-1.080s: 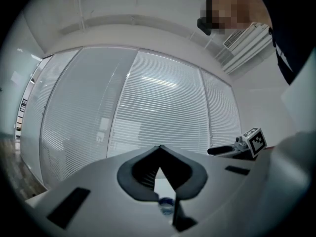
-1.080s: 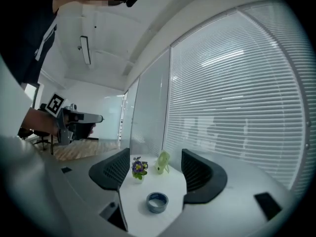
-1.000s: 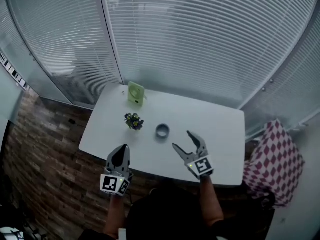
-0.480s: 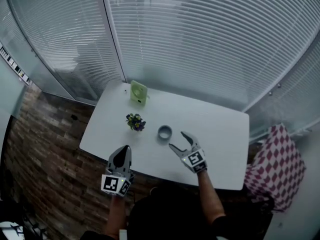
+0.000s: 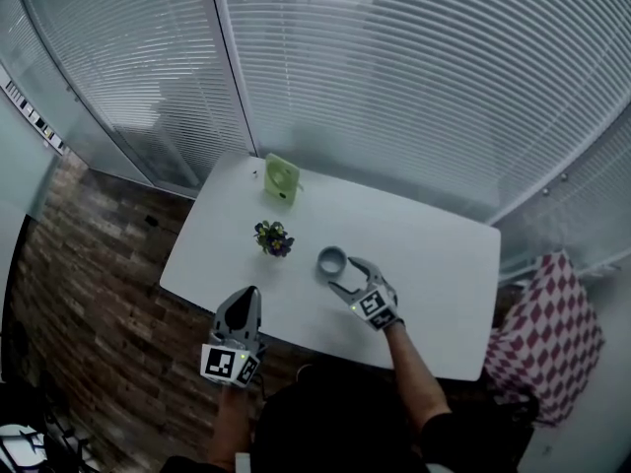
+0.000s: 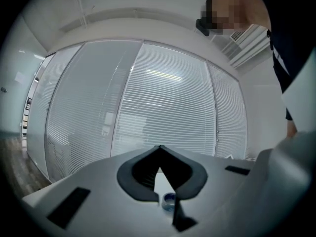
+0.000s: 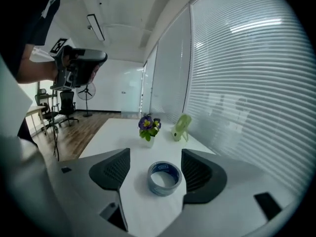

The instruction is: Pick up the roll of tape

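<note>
Bracketing the roll of tape (image 7: pixel 164 177): right gripper (image 5: pixel 344 274), jaws wide apart, one either side of the roll, neither touching. Roll lies flat on the white table (image 5: pixel 434 264). Ahead of these jaws: potted purple flowers (image 7: pixel 149 125), with a small green object (image 7: pixel 181 126) beside them. Left gripper (image 5: pixel 244 296) is off to the side at the table edge, jaw tips together, holding nothing.
</note>
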`<state>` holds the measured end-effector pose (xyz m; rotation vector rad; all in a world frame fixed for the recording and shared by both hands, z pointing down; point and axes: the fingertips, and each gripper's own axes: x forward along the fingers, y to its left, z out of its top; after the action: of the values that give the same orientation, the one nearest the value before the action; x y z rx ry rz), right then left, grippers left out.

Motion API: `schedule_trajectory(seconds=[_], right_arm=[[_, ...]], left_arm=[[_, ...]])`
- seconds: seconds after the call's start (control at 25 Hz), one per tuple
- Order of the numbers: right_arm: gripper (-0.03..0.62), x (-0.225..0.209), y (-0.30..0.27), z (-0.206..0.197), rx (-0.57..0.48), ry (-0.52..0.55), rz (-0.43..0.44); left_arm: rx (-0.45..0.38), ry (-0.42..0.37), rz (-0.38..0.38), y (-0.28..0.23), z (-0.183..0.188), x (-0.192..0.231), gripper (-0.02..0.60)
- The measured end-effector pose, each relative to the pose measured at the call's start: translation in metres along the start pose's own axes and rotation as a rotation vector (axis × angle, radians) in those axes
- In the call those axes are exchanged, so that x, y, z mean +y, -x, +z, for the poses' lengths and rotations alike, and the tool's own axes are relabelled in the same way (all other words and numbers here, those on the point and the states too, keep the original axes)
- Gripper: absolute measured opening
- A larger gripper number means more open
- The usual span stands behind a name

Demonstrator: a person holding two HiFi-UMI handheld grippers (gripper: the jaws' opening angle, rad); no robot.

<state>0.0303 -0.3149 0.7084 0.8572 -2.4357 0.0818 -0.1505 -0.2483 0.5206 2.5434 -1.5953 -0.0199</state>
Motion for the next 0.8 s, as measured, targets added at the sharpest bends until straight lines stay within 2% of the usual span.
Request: schedule_trajectory(seconds=[0.2, 0.44, 0.8], right_arm=[[0.316, 0.005, -0.029, -0.031, 0.084, -0.025, 0.040], [0.316, 0.006, -0.050, -0.057, 0.164, -0.017, 0.054], [0.316, 0.011, -0.067, -0.077, 0.229, -0.006, 0.095]], left_arm=[[-0.036, 0.000, 0.029, 0.004, 0.007, 0.005, 0.006], [-0.018, 0.002, 0.044, 0.007, 0.005, 0.013, 0.006], [0.023, 0.023, 0.057, 0.009, -0.007, 0.016, 0.006]])
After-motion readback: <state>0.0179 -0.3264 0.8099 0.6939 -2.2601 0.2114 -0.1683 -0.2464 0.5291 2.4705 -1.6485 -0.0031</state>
